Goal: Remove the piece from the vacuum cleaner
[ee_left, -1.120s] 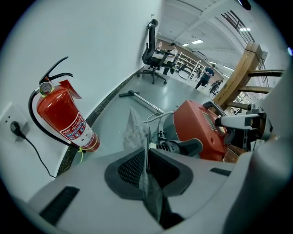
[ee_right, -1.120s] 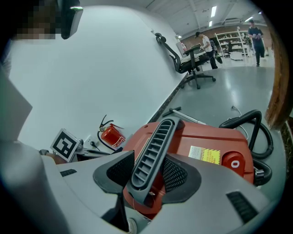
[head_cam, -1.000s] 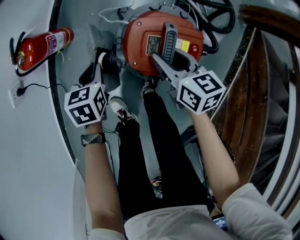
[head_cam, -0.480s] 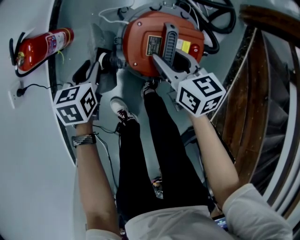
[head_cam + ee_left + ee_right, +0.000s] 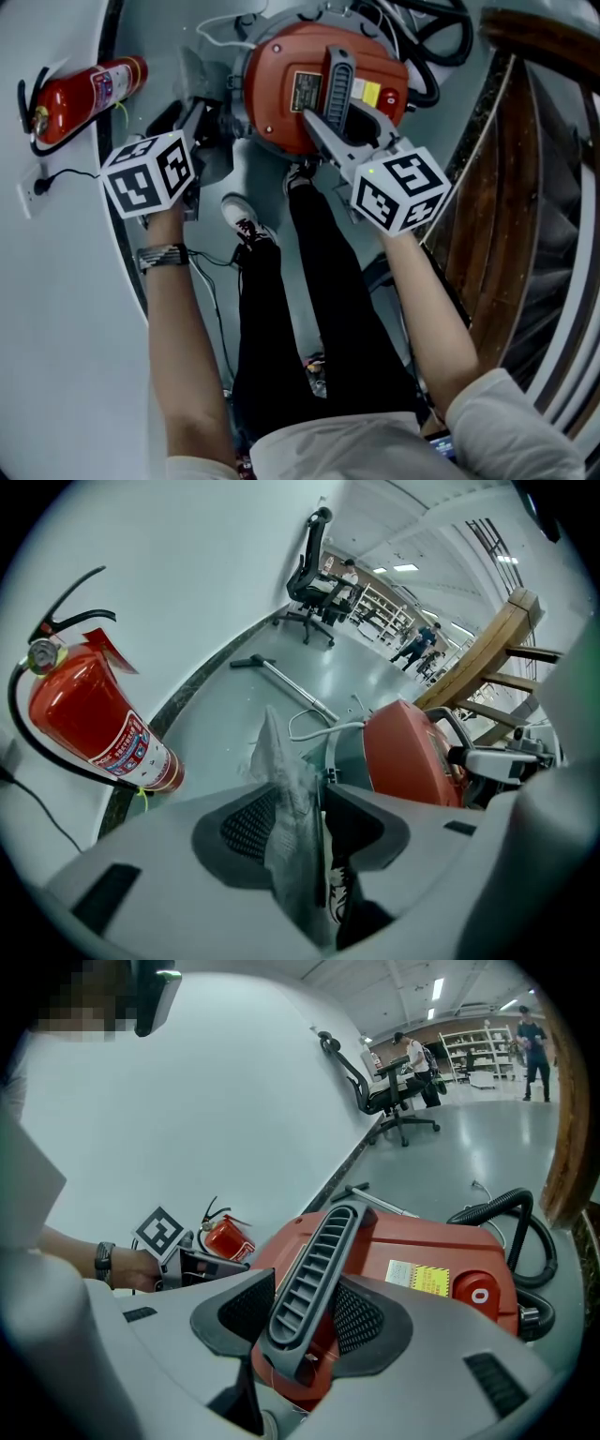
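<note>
We start at the left gripper, where the jaws have just been opening and now stand wide. A grey crinkled piece rises upright in the gap. It lies close against the left pad, and on the other side there is a dark gap before the right pad, so nothing pinches it. From the head view, the left gripper points down at the floor, and the piece stands just beside the vacuum cleaner, on its left flank.

Over to the right gripper: its jaws are closed tight on the ribbed grey handle that runs across the vacuum cleaner's red lid. From above, the right gripper meets the near end of that handle.

Widening out, a black hose loops off the far side of the machine. A red fire extinguisher lies by the white wall, well left of the machine. Our white shoe is planted between the two arms, and wooden rails curve along the right.
</note>
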Motion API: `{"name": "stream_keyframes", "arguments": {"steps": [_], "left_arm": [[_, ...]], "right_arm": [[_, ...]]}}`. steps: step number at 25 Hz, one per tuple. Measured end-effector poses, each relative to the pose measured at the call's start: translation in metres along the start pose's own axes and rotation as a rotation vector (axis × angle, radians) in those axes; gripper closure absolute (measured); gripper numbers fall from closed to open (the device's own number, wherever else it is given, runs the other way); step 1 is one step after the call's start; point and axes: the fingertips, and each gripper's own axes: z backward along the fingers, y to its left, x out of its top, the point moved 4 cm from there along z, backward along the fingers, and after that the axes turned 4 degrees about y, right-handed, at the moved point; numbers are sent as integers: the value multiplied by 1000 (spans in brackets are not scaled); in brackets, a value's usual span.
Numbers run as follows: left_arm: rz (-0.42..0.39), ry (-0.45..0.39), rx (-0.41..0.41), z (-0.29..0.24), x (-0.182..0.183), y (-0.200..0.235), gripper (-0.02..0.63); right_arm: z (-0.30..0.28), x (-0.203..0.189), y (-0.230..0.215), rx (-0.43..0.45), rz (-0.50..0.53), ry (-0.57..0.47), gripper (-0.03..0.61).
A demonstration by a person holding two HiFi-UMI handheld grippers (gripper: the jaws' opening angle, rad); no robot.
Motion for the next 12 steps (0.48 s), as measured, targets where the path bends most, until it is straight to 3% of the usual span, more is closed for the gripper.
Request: {"name": "stream_keyframes", "arguments": {"steps": [6,12], "left_arm": [[52,24,-30,-5,-6,2,464],[62,51,-70,-7,-5,-3,530]], "right_arm": [[0,0,0,0,1,-4,390],[0,0,0,2,1,-3,390]]}}
